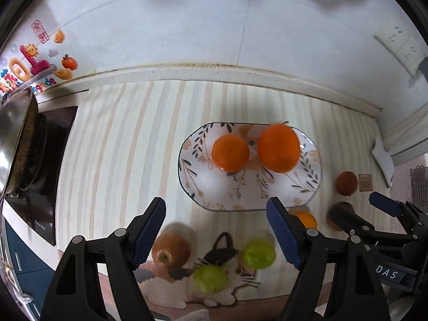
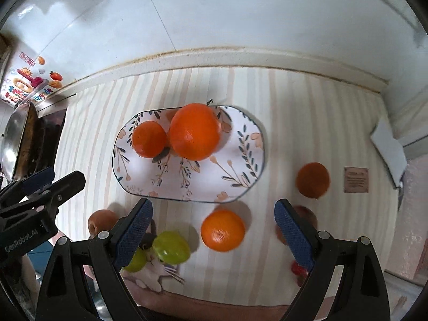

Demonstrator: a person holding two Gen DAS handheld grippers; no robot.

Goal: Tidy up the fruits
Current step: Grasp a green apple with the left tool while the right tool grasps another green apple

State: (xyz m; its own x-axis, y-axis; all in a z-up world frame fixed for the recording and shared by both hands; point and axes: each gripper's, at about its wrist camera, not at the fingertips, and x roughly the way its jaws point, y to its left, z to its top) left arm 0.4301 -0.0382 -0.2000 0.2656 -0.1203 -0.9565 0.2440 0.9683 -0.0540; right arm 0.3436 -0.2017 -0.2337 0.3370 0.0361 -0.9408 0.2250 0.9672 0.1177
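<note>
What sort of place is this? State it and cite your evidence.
Probably a home kitchen counter: a metal wok sits on a black stove at the left, with a tiled wall behind the striped mat.

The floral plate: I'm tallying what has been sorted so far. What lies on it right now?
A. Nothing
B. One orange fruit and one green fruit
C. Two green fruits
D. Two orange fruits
D. The floral plate carries two orange fruits, a smaller one and a larger one side by side, while the green fruits lie on the striped mat, off the plate.
</note>
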